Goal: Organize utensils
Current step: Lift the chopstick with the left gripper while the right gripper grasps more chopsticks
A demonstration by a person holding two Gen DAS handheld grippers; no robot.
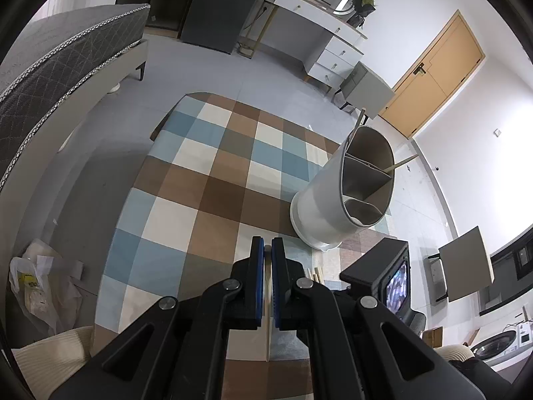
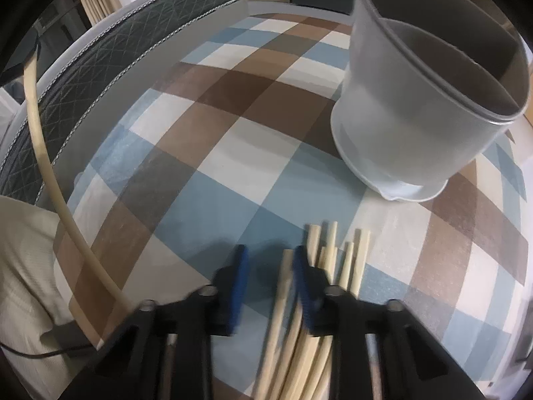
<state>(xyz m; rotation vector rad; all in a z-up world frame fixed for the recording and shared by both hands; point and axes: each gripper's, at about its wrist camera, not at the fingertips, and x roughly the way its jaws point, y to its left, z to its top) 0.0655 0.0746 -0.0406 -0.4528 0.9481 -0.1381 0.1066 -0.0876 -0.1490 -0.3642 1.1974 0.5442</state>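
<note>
Between your right gripper's (image 2: 268, 263) fingers, which are standing apart, one chopstick (image 2: 281, 300) is lying with its long axis along theirs; the bundle (image 2: 336, 260) is lying just outside. Your left gripper (image 1: 267, 250) is clamped on another stick (image 1: 267, 286), with the holder (image 1: 346, 186) beyond both.

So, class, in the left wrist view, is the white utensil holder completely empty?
No: the utensil holder already has chopsticks sticking out over its rim.

A checked blue, brown and cream cloth (image 1: 213, 180) covers the desk, with a grey quilted mattress (image 1: 66, 63) alongside, a white dresser (image 1: 319, 40), a wooden door (image 1: 436, 73) and a plastic bag (image 1: 36, 286) on the floor.
</note>
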